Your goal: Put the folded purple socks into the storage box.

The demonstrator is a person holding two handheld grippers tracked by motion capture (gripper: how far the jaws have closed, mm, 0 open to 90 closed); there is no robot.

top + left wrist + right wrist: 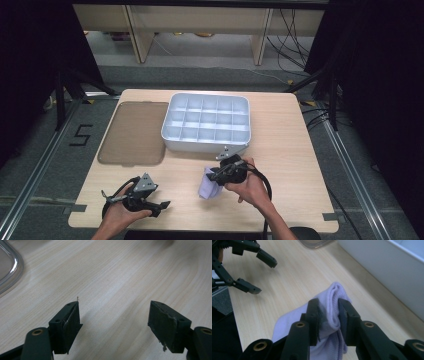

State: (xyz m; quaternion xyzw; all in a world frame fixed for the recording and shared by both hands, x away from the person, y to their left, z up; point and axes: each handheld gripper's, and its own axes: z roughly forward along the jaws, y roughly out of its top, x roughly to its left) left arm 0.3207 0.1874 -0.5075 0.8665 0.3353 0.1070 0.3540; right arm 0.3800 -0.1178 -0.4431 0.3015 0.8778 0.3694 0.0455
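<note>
Near left, the left claw (161, 205) rests apart, empty, on the bench (295, 150). The right claw (328, 315) is clamped on a lilac sock (332, 293), lifted clear. Next, probably carry it to the far divided tray (206, 122).

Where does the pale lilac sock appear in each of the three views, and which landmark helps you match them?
High view: the sock hangs low and right of centre, held by the right gripper, in front of the white divided tray.
Left gripper view: bare table ahead of its open jaws, no sock.
Right gripper view: bottom centre, pinched between the jaws.
Shared landmark: the transparent lid.
</note>
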